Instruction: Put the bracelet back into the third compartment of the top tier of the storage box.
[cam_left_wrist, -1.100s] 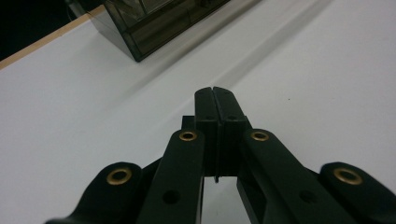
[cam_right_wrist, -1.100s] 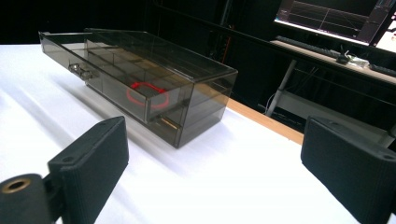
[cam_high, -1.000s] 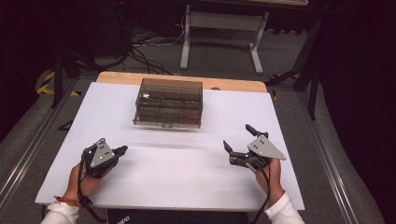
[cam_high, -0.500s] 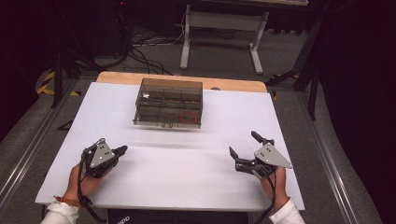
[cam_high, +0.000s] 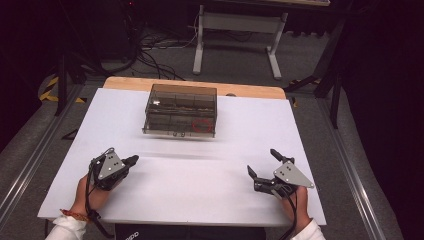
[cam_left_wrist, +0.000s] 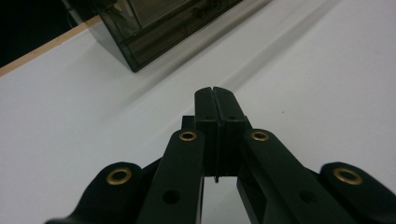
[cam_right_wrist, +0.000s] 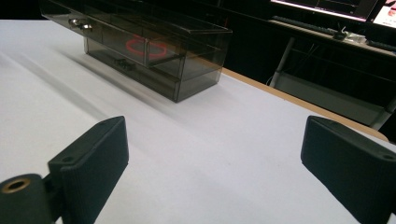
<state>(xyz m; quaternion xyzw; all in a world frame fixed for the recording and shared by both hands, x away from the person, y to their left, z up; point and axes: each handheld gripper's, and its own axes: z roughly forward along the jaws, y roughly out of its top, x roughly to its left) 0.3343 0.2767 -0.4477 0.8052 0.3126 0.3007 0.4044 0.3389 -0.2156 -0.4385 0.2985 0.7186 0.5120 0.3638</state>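
The drawer box (cam_high: 181, 111) sits on the desk (cam_high: 200, 200) toward its far edge, about midway across. My left gripper (cam_high: 131, 160) rests near the front left, my right gripper (cam_high: 263, 164) near the front right — both well apart from the box.

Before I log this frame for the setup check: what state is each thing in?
Left gripper: shut, empty, near the table's front.
Right gripper: open wide, empty.
Drawer box: upright on the table, drawers closed, untouched.
Red ring: inside a drawer of the box.
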